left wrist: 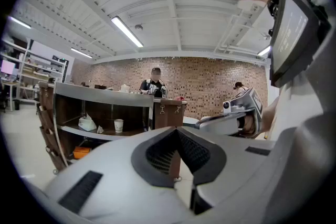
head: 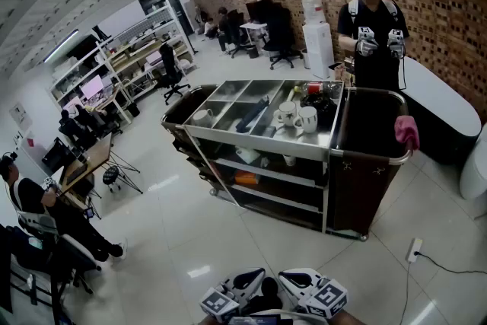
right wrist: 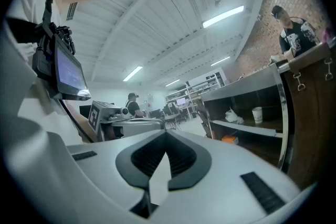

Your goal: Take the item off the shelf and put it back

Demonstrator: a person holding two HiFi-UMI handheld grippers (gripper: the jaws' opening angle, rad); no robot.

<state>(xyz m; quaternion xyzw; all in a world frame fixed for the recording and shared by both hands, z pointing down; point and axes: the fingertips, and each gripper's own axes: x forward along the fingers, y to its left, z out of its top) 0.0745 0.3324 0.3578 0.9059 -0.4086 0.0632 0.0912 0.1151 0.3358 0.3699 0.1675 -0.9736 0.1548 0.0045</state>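
Cup [left wrist: 118, 125] well apart fr. L tongs [left wrist: 176, 131], R tongs [right wrist: 166, 135].

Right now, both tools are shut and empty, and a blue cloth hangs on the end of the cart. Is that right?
Not quite. The cloth hanging on the end of the cart is pink, not blue; the head view shows it. The left tool and right tool are indeed both shut and empty.
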